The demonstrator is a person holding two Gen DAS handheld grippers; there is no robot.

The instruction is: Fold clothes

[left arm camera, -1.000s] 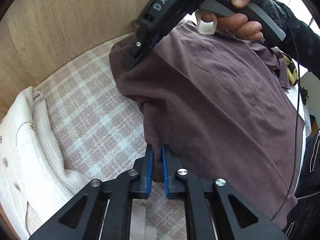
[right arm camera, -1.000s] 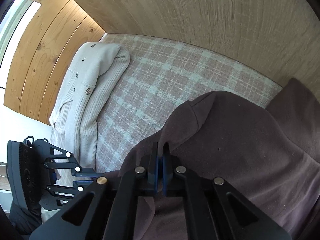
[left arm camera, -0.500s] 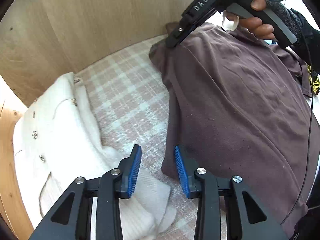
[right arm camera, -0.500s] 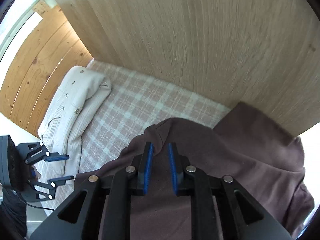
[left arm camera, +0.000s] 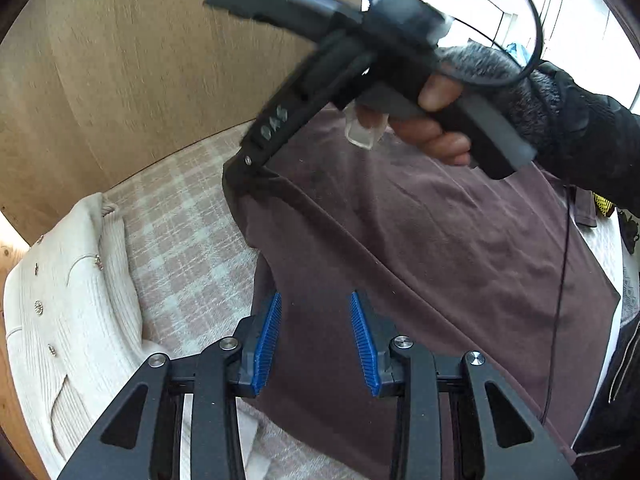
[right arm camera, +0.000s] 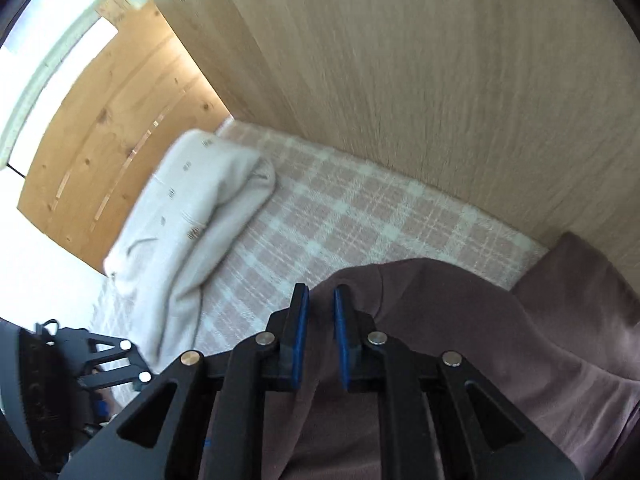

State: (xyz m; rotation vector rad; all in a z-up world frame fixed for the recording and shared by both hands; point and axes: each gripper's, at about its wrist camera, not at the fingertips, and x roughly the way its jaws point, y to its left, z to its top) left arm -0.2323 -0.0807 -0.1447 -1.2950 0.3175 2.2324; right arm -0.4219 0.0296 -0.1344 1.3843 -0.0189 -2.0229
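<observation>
A brown shirt (left arm camera: 420, 260) lies spread on the plaid cover (left arm camera: 184, 240). My left gripper (left arm camera: 315, 300) hovers open over the shirt's near left edge, with its blue pads (left arm camera: 266, 344) apart and nothing pinched. In the right wrist view my right gripper (right arm camera: 321, 292) hangs over the shirt's (right arm camera: 460, 340) far corner. Its jaws are closing, a narrow gap still shows between them, and the cloth lies below the pads without being pressed. The left wrist view shows a person's hand (left arm camera: 432, 128) holding the right gripper (left arm camera: 238, 172), tip down at that corner.
A folded cream cardigan (left arm camera: 68, 300) lies to the left of the shirt and is also in the right wrist view (right arm camera: 200, 208). A wooden panel (left arm camera: 120, 60) closes the far side, right behind the shirt's corner. Bare plaid cover (right arm camera: 360, 220) separates the two garments.
Both grippers were shut on the shirt's edge a second ago and have let go. The left one swung left, then back over the shirt. The right one lifted a little.
</observation>
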